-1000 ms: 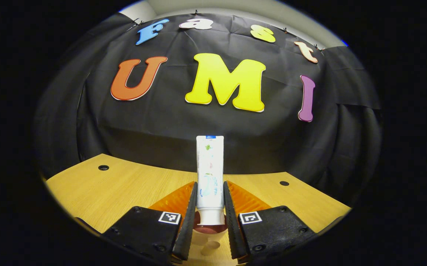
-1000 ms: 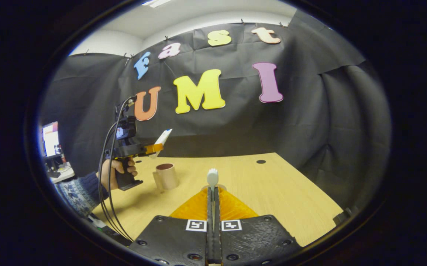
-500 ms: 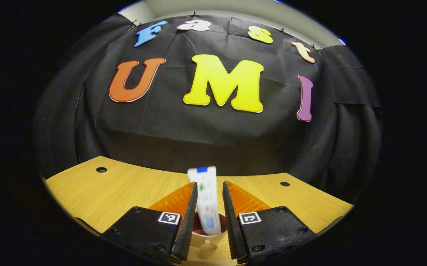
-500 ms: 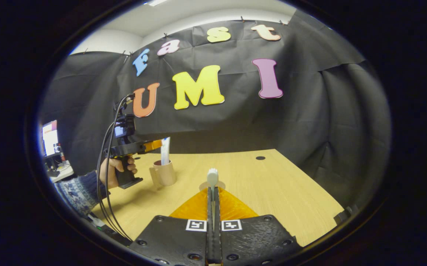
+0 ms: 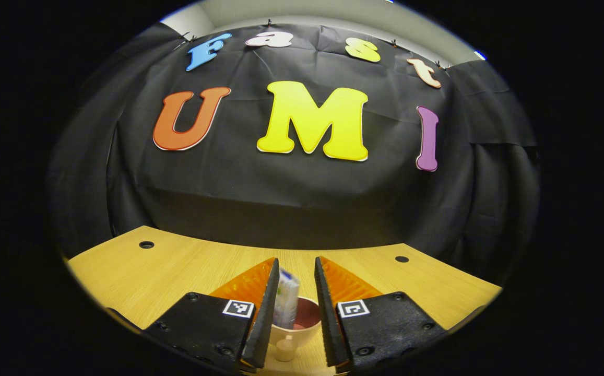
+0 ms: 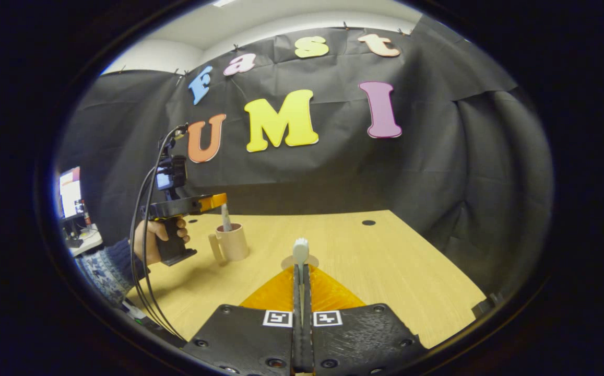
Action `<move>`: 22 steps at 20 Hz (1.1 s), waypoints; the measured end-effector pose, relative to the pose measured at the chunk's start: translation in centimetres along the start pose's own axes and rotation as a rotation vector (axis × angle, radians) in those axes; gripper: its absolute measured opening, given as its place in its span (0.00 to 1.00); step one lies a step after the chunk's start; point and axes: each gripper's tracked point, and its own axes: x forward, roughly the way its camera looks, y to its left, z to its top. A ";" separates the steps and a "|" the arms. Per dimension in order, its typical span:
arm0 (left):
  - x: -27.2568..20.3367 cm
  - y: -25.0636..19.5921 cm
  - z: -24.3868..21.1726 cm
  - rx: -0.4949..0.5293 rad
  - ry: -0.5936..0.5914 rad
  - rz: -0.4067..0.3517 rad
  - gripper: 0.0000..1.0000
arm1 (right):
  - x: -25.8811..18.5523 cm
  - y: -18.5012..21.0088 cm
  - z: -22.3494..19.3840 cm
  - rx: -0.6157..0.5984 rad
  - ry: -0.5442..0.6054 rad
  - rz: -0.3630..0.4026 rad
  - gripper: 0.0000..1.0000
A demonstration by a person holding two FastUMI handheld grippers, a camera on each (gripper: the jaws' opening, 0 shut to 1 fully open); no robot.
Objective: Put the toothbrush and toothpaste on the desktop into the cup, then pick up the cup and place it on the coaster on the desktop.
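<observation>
In the left gripper view, the cup at lower centre is partly hidden behind the fingers; its handle is blurred. The toothpaste stands inside the cup, lower part concealed by the cup wall. In the right gripper view, the toothbrush shows its head only; the handle is hidden between the fingers. The coaster behind the brush head is largely covered. The sleeve at the left is cut off by the edge.

Even overhead light, strong fisheye bending at the edges, and the toothpaste looks slightly blurred, perhaps.
</observation>
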 end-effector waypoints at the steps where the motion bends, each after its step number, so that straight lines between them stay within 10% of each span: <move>1: -0.6 -0.1 0.2 -0.003 -0.006 0.001 0.45 | 0.3 0.4 0.4 -0.011 -0.002 0.005 0.00; 4: -2.0 0.8 0.9 0.027 -0.052 0.017 0.85 | 1.3 1.9 2.5 -0.009 -0.020 0.022 0.00; 7: -3.0 1.7 0.1 0.053 -0.032 0.020 0.99 | 2.9 3.8 5.3 -0.005 -0.054 0.037 0.00; 22: -13.2 7.1 -4.0 -0.009 0.003 0.046 0.98 | 16.6 18.0 14.9 -0.027 -0.125 0.168 0.00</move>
